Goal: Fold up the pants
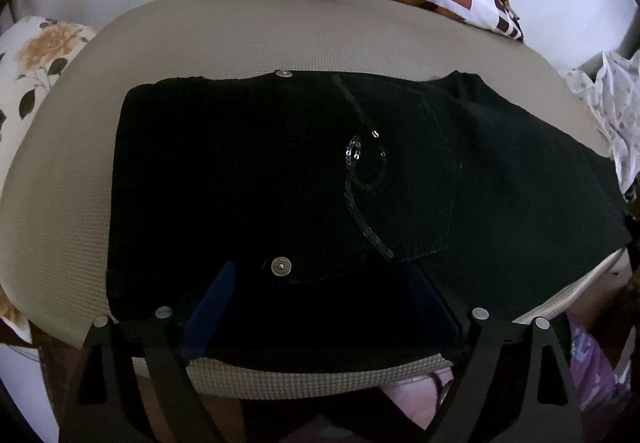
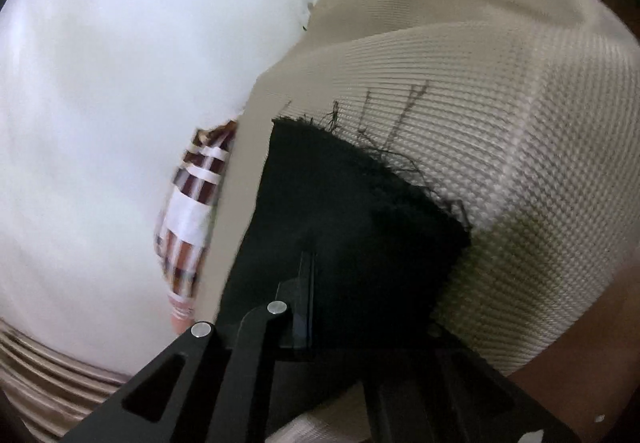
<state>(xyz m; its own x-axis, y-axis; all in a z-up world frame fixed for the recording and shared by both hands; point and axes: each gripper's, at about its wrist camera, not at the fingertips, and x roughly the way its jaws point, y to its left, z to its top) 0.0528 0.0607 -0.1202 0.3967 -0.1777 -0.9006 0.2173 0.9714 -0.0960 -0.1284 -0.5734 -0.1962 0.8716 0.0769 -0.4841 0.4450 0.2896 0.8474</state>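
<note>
Your black pants [image 1: 280,171] lie flat across the tan bench [image 1: 64,179], frayed hem [image 2: 360,151] toward twelve o'clock in the right view. Your left tool [image 1: 320,299] is spread wide over the waistband; your right tool [image 2: 332,307] hides its fingers against the dark cloth, so you cannot tell its state.

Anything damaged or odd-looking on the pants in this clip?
Yes: the hem of the black pants is frayed in the right wrist view, loose threads straggling onto the beige surface. Otherwise nothing stands out.
</note>
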